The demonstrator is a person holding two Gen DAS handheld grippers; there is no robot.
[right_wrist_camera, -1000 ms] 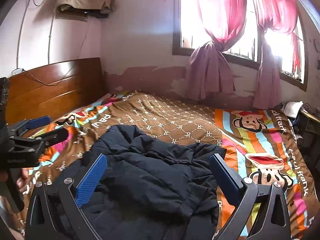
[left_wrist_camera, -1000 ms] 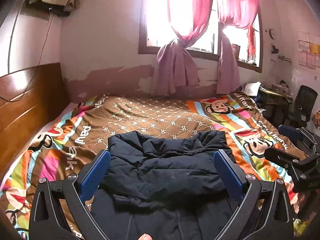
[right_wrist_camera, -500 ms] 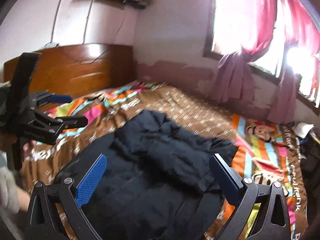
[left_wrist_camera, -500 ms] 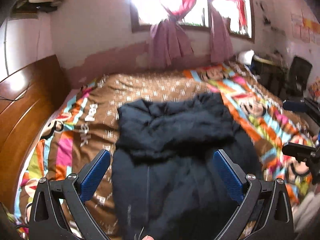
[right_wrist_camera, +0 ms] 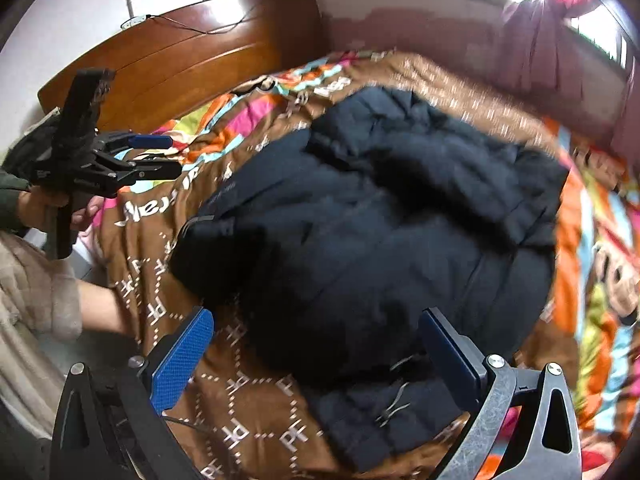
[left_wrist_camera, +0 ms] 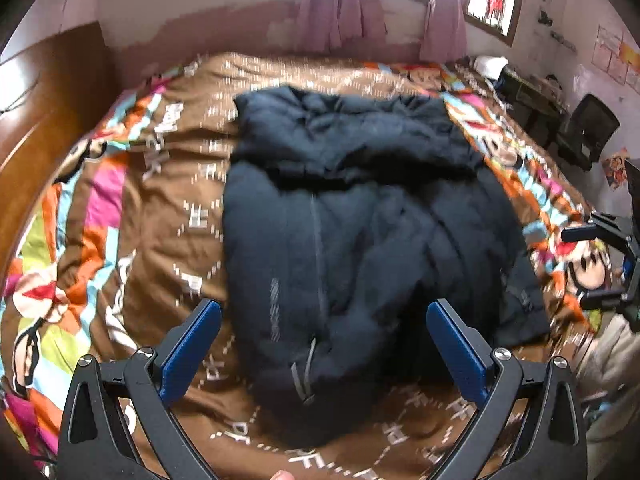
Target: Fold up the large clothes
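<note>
Closest in the left wrist view, the left gripper [left_wrist_camera: 322,340] has its two blue fingers [left_wrist_camera: 190,354] spread wide apart with nothing between them. It hangs above the near edge of the big dark coat [left_wrist_camera: 360,216]. In the right wrist view the right gripper [right_wrist_camera: 316,354] is the same: blue fingers [right_wrist_camera: 182,364] far apart, holding nothing, over the coat's near end.

The coat [right_wrist_camera: 380,216] lies in the middle of the bed, on the brown blanket [left_wrist_camera: 168,208] with bright stripes and monkey faces. It looks partly folded, with its top part lying in a bunch over the body. Little pull cords [right_wrist_camera: 394,400] hang at the near hem.

I think the folding is only partly done. Both grippers seem to be getting ready to grab the near hem. The next move likely needs each gripper to go down, close on a thick bit of hem at each side, and lift together so the puffy coat does not slip.

The left wrist view shows things the other misses: the long zipper line [left_wrist_camera: 318,248], a chair [left_wrist_camera: 588,132] and the purple curtains [left_wrist_camera: 340,12] by the far window. The right wrist view shows the person's hand [right_wrist_camera: 48,208] holding the left gripper [right_wrist_camera: 152,156] out to the side, a fuzzy sleeve [right_wrist_camera: 36,296], and the wooden headboard [right_wrist_camera: 192,48] far back.
</note>
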